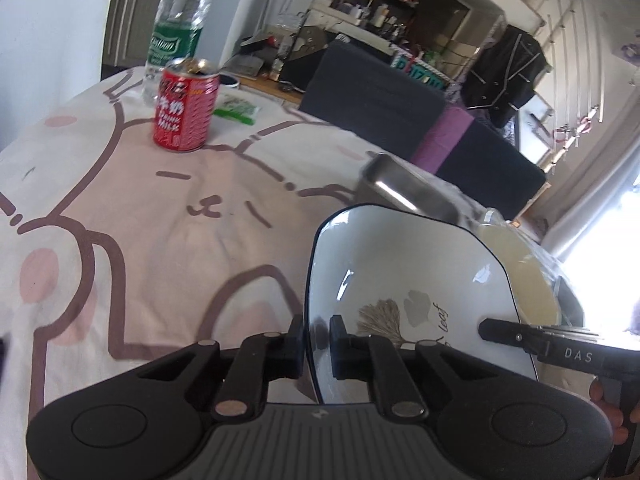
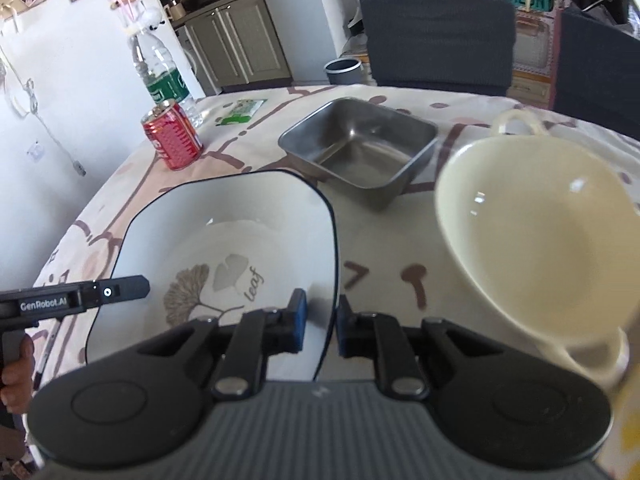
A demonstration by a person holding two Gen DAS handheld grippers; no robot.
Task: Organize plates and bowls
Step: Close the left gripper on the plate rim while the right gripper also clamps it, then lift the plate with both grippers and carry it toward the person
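Hand-held gripper point(image 2: 321, 325) on "leaf" plate point(image 2: 224, 240) rim, "GenRobot.AI" opposite

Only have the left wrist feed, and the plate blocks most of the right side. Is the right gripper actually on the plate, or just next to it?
Observer: On it. In the right wrist view, the right gripper has its fingers closed over the right rim of the leaf plate, one inside and one outside.
Operator: Steel tray behind the plate, I only see a corner. Anything in it?
Observer: No, the steel tray is empty, and its bare bottom shows all the way across.
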